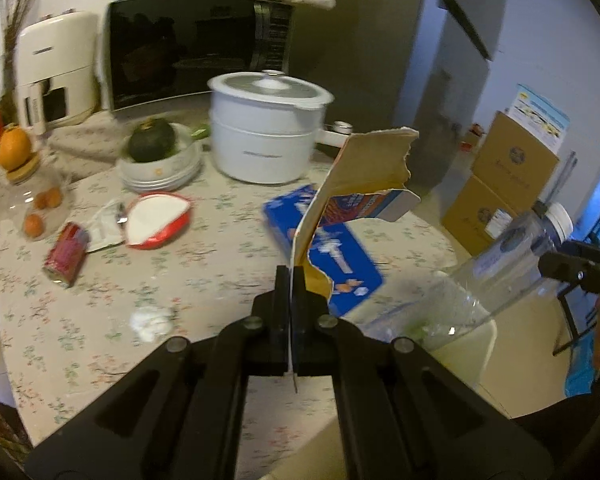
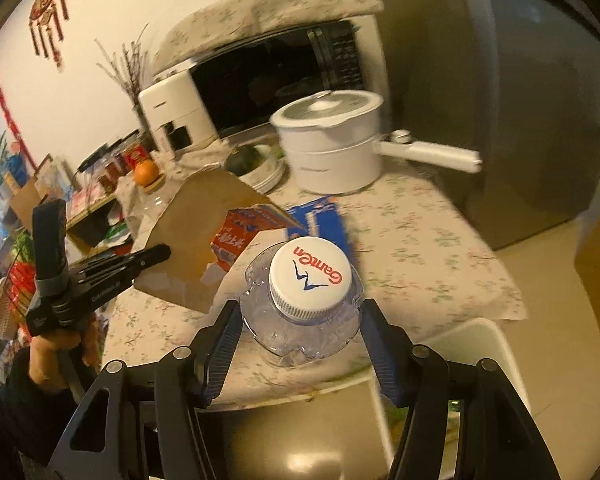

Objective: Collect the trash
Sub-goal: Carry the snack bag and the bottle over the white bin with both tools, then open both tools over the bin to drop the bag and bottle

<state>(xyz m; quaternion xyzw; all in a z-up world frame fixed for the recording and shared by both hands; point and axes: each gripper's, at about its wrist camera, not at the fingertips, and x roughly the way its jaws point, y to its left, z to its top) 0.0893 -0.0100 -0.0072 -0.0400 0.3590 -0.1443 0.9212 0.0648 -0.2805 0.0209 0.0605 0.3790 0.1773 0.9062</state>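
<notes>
So, from my left wrist view, the collecting is partway along by my reckoning: my left gripper, at lower centre of the frame, has its jaws pressed together on the edge of a torn cardboard carton, which stands up from them toward the centre right, lifted off the surface. At the right edge my right gripper carries a clear plastic bottle with a white cap. Left lying on the floral cloth are a crushed red can at middle left, a flat wrapper beside it, a crumpled white tissue at lower left of centre, and a blue box behind the carton; whether the box or the red-rimmed tub count as trash I cannot tell. No bin shows in this view.

Next, from my right wrist view, the jaws stand about half spread with the bottle between them at centre, cap facing the camera, both pads against its shoulders, so I judge it gripped. At middle left my left gripper, held in a hand, pinches the carton above the surface. Both pieces are in hand and not yet dropped anywhere.
</notes>
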